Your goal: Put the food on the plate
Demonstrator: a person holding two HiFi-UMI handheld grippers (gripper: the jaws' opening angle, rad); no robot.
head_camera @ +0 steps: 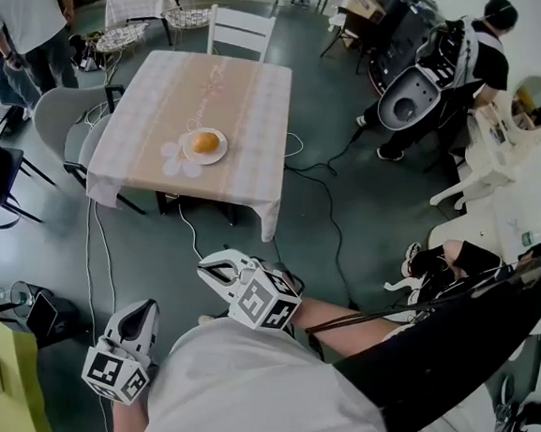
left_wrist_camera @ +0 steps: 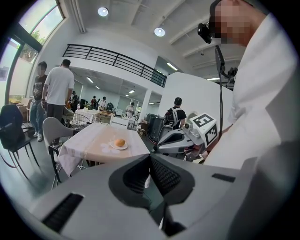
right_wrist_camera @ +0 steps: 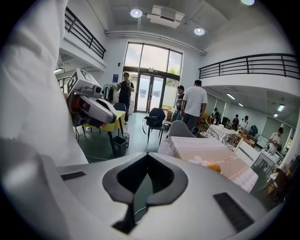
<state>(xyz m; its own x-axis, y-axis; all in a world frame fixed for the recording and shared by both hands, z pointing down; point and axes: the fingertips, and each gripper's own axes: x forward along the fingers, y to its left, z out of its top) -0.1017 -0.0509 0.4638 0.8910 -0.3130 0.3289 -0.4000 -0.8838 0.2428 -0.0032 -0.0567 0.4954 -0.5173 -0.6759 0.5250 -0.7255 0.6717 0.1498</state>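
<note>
At the far left of the head view, a person in a grey shirt stood beyond a grey chair, which was set at the left edge of the desk. Low in the same view, the left claw was held close to the operator's body, above the floor and well apart from the desk. Its own view showed the jaws clenched tip to tip, with nothing between them.

The desk, covered with a pale checked cloth, stood at the middle of the head view, with a white chair at its far side. The plate lay on the desk toward its near edge. The food, a round orange-yellow piece, sat on the plate at about its centre. Both items were well apart from either claw.

To the right of the left claw, the right claw was held out in front of the operator. It was somewhat nearer the desk than its partner but still well apart from it. Its own view showed the jaws clenched and empty, with the desk, plate and food in the distance to the right.

A dark cable ran across the floor off the desk's right side. At the far right, a second person wearing a backpack stood near white furniture.
</note>
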